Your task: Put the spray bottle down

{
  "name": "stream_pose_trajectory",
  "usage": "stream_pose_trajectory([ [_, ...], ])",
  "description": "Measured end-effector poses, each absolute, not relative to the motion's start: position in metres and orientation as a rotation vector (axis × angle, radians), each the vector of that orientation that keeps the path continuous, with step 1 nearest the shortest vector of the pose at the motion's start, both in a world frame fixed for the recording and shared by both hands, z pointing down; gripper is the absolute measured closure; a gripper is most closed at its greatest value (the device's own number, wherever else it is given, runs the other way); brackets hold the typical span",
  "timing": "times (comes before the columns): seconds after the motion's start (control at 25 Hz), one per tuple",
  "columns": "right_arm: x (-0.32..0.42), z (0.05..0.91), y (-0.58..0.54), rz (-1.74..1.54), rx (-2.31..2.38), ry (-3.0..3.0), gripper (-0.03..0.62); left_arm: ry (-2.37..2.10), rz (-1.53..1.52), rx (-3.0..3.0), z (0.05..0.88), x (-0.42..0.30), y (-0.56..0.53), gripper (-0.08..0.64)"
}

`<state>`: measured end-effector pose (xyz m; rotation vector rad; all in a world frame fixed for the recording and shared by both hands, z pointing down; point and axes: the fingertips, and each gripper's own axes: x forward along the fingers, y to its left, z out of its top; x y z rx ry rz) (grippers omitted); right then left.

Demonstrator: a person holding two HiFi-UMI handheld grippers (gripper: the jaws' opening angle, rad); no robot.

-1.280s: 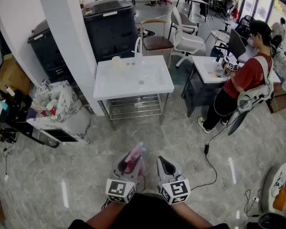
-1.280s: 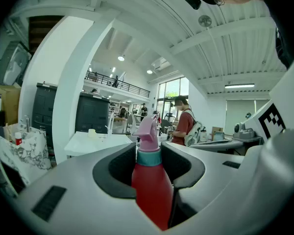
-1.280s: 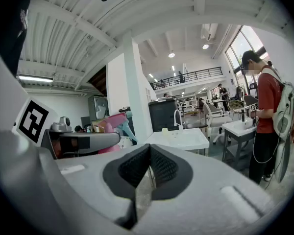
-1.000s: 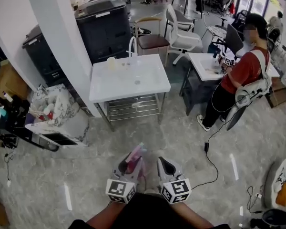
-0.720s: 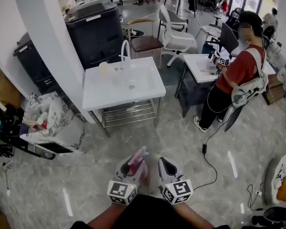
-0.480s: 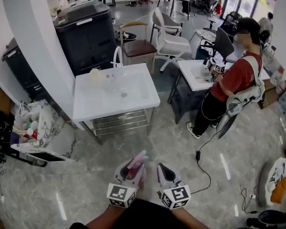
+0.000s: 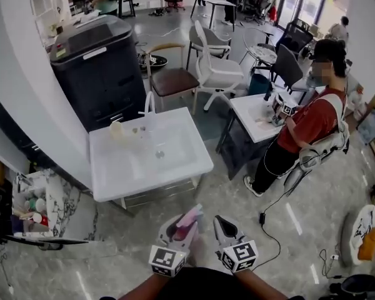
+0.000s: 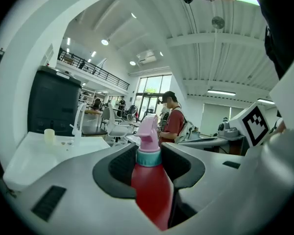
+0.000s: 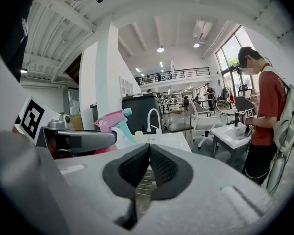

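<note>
Closing in on the white washstand (image 7: 109, 175) since the earlier frames, with both grippers carried forward side by side and the stand's front edge now lying just ahead of them in the head view. Clamping the spray bottle (image 7: 189, 217) in the left gripper (image 7: 182, 222), standing roughly half open, black pads pressing on either side of the red body just below the teal collar. Holding it in the air over the grey marbled floor (image 7: 300, 230), clear of the washstand, pink spray head poking out beyond the jaw tips and pointing toward the stand. Keeping the right gripper (image 9: 150, 152) fully closed, ridged pads meeting at the tips with nothing caught between them. Riding just beside the left gripper, apart from the bottle. Facing a white arched faucet (image 7: 149, 105) and a small pale cup (image 7: 115, 129) near it, both at the washstand's far edge. Sharing the room with a black cabinet (image 7: 100, 67) behind the washstand and a person (image 7: 309, 120) in a red shirt standing at a second white stand (image 7: 253, 114) on the right.
</note>
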<state>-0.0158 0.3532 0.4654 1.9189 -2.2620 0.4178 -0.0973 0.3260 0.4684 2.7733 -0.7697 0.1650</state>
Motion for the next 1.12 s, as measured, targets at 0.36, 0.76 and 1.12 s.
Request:
stream_pose_trajectory([
  [0.36,-0.006,0.475,0.279,0.459,1.970,-2.211,0.594,-0.830,0.141,2.757,0.468,-0.094,0.230,0.390],
  [0.76,0.023,0.489,0.184,0.472,1.935,-2.247,0.594,-0.942,0.100,2.714,0.470,-0.075,0.151,0.390],
  [1.12,0.069,0.503,0.046,0.491,1.835,-2.355,0.594,-1.056,0.176,2.676,0.487,-0.031,0.024,0.390],
])
